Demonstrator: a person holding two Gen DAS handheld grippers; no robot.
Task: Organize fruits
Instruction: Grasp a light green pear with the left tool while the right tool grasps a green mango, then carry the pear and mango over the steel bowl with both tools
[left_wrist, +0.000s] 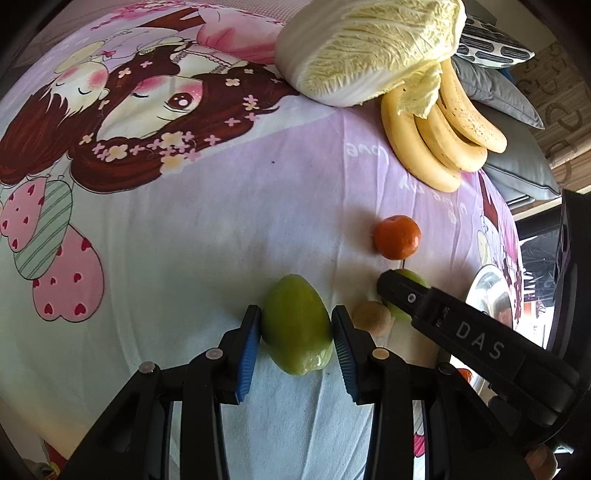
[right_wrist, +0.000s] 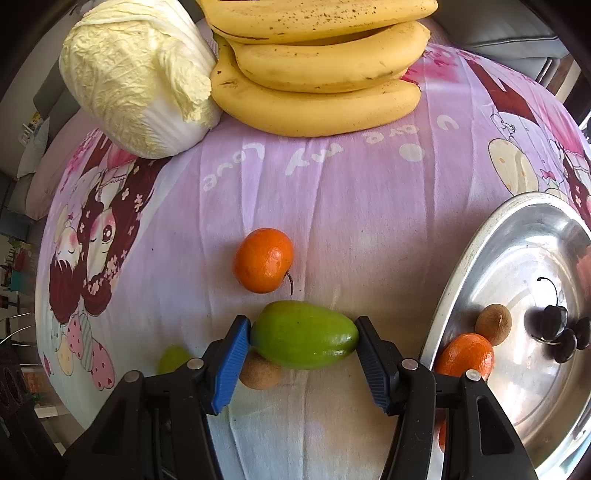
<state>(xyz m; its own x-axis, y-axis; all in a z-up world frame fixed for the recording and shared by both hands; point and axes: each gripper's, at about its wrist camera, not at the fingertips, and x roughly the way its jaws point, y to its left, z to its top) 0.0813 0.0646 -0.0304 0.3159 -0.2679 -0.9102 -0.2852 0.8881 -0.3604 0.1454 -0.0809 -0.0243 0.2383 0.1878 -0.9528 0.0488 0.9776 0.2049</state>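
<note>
On the cartoon-print sheet, my left gripper (left_wrist: 295, 314) is shut on a green oval fruit (left_wrist: 295, 336), blue pads pressed against both its sides. My right gripper (right_wrist: 303, 323) is shut on a second green fruit (right_wrist: 304, 343), gripping it lengthwise by its two ends. A tan round fruit (right_wrist: 260, 371) lies just under that one. An orange mandarin (right_wrist: 264, 264) sits a little beyond. The steel plate (right_wrist: 517, 240) at the right holds another mandarin (right_wrist: 465, 354), a tan fruit (right_wrist: 493, 325) and dark cherries (right_wrist: 561, 332). The left wrist view shows one black finger (left_wrist: 406, 295) of the right gripper lying over its fruit.
A bunch of bananas (right_wrist: 317, 74) and a napa cabbage (right_wrist: 136, 74) lie at the far side of the sheet. Grey and patterned cushions (left_wrist: 509, 96) are stacked behind the bananas. The two grippers stand close side by side.
</note>
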